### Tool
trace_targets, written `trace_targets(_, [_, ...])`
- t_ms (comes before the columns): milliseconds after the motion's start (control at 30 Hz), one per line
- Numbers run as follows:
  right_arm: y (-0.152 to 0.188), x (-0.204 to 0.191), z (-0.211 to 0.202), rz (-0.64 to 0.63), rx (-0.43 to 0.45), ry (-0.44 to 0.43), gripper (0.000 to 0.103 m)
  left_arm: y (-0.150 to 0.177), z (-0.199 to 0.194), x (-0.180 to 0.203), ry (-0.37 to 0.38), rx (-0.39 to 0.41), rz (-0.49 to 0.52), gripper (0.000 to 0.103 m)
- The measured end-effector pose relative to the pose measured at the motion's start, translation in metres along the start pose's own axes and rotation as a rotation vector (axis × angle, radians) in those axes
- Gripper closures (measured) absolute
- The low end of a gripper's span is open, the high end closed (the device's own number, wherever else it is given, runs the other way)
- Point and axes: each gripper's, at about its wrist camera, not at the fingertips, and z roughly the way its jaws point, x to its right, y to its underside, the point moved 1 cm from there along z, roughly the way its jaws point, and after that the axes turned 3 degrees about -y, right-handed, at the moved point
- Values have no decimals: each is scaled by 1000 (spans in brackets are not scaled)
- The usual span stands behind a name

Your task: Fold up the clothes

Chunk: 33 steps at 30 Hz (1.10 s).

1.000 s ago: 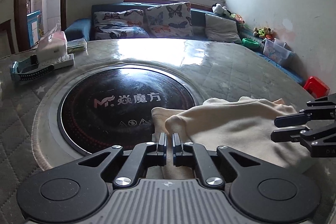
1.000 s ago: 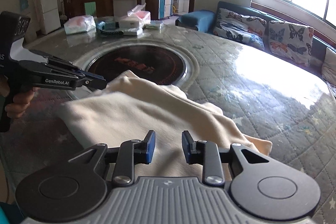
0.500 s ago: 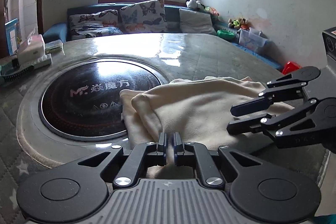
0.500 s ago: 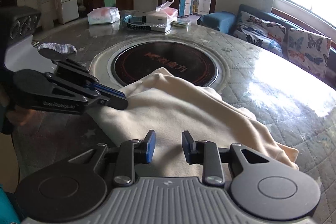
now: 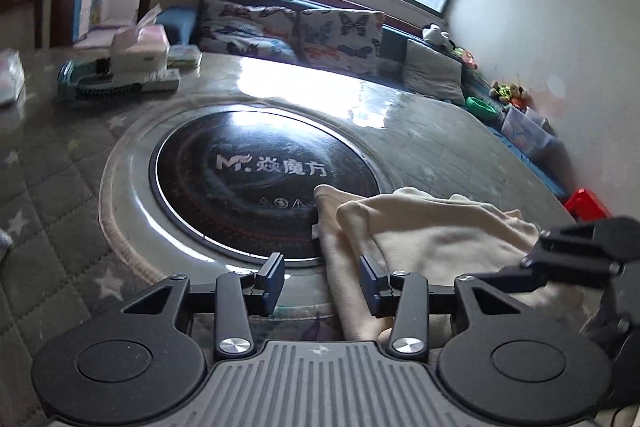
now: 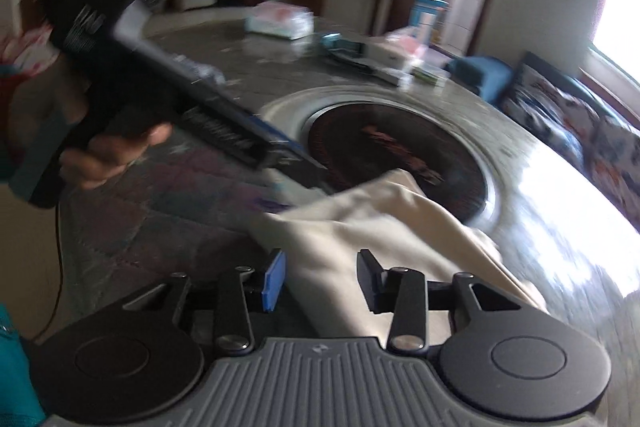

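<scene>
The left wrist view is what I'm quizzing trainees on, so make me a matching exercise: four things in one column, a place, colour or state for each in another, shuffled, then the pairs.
Things:
1. left gripper
2. cream garment
3. black round hob
4. red stool

Descriptions:
A. set into the middle of the table, bearing white lettering
B. on the floor past the table's right edge
C. jaws wide open, nothing clamped
D. lying folded on the table, one corner over the dark disc

Pairs: 1-C, 2-D, 3-A, 4-B
</scene>
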Motion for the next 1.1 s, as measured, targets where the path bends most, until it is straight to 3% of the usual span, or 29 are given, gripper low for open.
trace_targets(233, [-7,-24,30,-118,-37,24,60,-1,6,-9,32,-39,-137,45])
trace_targets(267, [-7,-24,32,-112,-38,29,61,-2,8,-10,39,-45,-159,45])
trace_targets(333, [-8,-21,31,-89,-36,36,75,-2,11,-13,54,-58,-203,45])
trace_targets(400, [-9,-17,30,-58,-30,37,81,-3,15,-15,67,-70,-247,45])
trace_targets(567, [-13,4,10,69,34,0,84,-4,24,-15,102,-105,-361,42])
trace_targets(767, [-12,18,-12,135,98,-13,85,-5,35,-10,140,-135,-496,42])
trace_targets(867, [-8,17,-20,144,114,-24,85,-3,39,-7,150,-137,-548,45])
trace_targets(933, [-5,15,-24,149,121,-34,85,-1,42,-6,157,-141,-584,67])
trace_targets(1000, [-1,12,-25,147,120,-42,85,0,43,-5,150,-137,-582,81])
trace_targets(1100, [5,10,-24,149,115,-47,83,1,44,-3,137,-129,-572,88])
